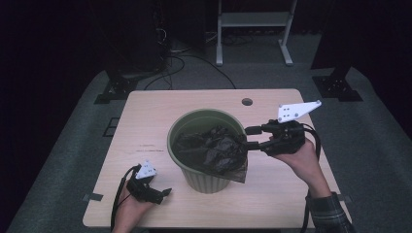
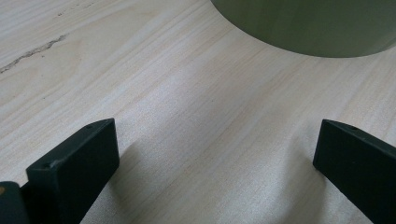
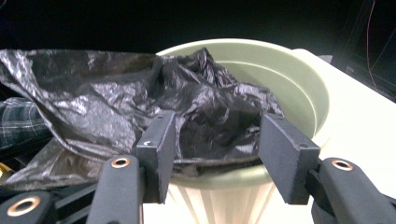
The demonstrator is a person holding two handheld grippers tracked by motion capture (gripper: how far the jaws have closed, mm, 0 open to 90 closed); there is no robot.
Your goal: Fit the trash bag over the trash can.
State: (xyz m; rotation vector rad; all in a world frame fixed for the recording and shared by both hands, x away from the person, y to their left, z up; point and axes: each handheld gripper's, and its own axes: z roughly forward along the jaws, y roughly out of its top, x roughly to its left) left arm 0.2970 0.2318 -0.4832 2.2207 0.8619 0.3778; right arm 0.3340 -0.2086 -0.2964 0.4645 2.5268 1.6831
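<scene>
Both tongs gape: right tongs (image 3: 212, 156) at the bag (image 3: 140, 98); a shallow bite could tip the bin (image 1: 206, 177); left tongs (image 2: 215, 163) idle.

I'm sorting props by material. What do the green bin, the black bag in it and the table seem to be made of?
Green bin: probably moulded plastic, matt, with a ribbed wall. Black bag: thin plastic film, glossy and crinkled, catching highlights. Table: pale wood or wood-look laminate, matt, with fine grain lines; which one is unclear.
</scene>
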